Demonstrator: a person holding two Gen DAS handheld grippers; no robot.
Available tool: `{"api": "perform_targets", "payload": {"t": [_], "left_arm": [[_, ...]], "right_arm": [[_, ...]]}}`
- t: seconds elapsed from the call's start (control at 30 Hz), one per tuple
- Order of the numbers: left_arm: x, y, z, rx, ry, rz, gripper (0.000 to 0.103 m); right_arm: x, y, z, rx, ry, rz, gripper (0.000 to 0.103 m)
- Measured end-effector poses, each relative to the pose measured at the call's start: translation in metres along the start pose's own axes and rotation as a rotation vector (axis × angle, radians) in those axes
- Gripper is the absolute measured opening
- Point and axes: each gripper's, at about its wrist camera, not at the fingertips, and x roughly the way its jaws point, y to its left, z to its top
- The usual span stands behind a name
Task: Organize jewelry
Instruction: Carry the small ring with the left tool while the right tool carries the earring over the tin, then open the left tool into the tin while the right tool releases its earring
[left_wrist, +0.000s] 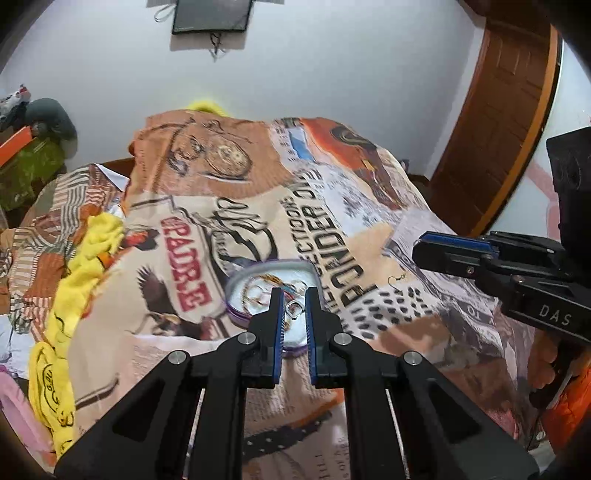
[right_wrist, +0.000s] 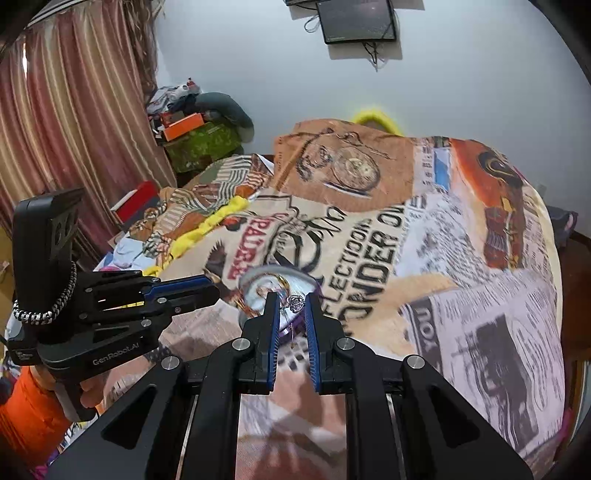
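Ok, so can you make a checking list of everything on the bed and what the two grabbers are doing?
Surface: printed blanket, rumpled over a bed.
Job's things: purple-rimmed tray with jewelry inside; hook earring lying loose on the blanket beside it.
Clutter: yellow cloth bunched at the blanket's left edge.
Grippers: left gripper over the tray, small ring between its fingers, grip unclear; right gripper seems to pinch a silver charm with a dangling end.
Cables: wires hanging under the wall screen.
Surroundings: striped curtain, wooden door, orange box on a pile.
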Motion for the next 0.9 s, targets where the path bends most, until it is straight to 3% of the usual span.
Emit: {"api": "perform_targets", "payload": {"t": [0.37,0.9], "left_arm": [[0.011,0.010,0.004,-0.008,-0.006,0.005,0.009],[0.072,0.028,-0.001,-0.032,0.097,0.016,0.009]], "right_arm": [[0.023,0.010,0.021,-0.016,0.004,0.012,0.012],[0.089,-0.006,0.028,0.042,0.165,0.051,0.012]]}}
